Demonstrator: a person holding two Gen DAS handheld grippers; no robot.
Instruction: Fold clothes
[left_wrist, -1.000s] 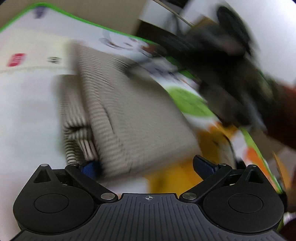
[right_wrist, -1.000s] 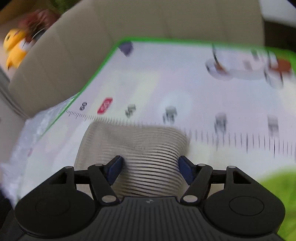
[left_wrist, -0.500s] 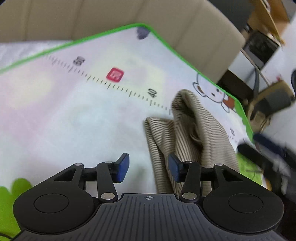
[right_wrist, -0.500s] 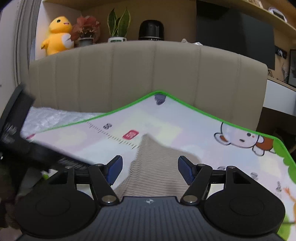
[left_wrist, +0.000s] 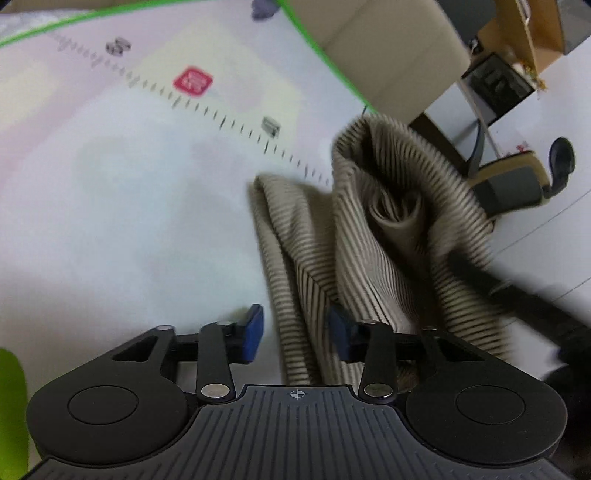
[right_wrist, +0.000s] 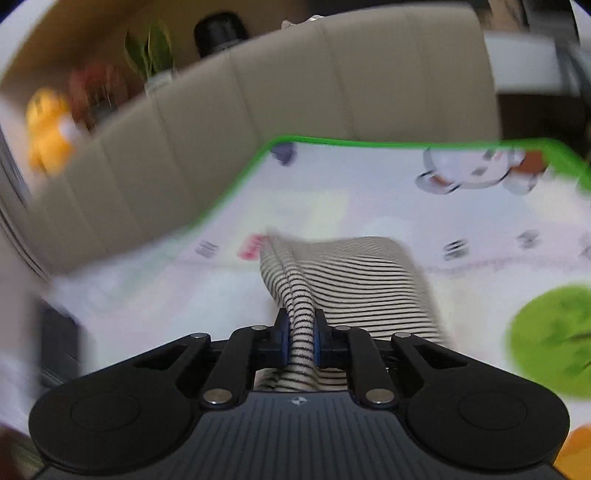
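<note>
The right gripper (right_wrist: 300, 341) is closing, pinching the striped shirt (right_wrist: 354, 280); the left gripper (left_wrist: 295, 332) is closing around its edge, pads apart.

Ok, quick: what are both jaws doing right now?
Left gripper: jaws closing around an edge of the striped garment, pads not yet pressing.
Right gripper: jaws closing, pinching a fold of it.

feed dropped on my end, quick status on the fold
Right tool closing, pinching striped garment. Left tool closing, garment edge between pads, not yet gripped. Mat unobstructed.
</note>
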